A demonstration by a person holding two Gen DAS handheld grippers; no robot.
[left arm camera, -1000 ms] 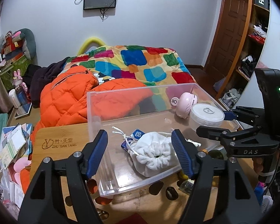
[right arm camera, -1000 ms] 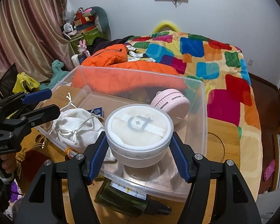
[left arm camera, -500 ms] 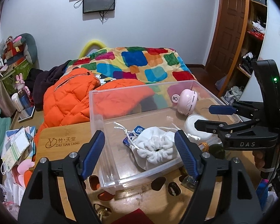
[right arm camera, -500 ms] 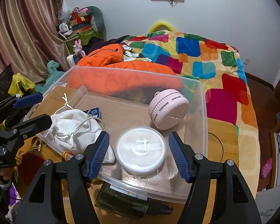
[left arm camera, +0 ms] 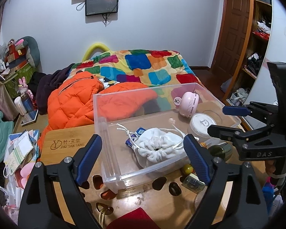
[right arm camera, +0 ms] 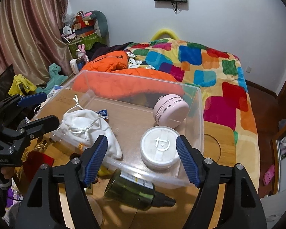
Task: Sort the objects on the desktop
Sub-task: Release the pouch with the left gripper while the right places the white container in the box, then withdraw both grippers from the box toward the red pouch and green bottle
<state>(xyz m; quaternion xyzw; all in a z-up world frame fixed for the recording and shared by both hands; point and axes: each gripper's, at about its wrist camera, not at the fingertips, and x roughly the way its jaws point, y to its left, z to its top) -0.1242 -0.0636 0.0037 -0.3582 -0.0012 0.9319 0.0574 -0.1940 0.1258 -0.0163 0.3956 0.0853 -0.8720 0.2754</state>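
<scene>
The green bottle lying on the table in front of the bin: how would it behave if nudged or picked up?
The green bottle lies on its side on the table, so a sideways nudge would probably roll it. Its body looks glassy and smooth, likely slippery between the pads and breakable if dropped. The dark nozzle end is narrower, so it might swing in an arc rather than roll straight.

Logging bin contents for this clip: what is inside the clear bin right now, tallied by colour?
White: 2, the drawstring pouch and the round lidded jar.
Pink: 1, the round fan.
Blue: 1, a small packet partly under the pouch.
Total: 4 in the clear bin.
</scene>
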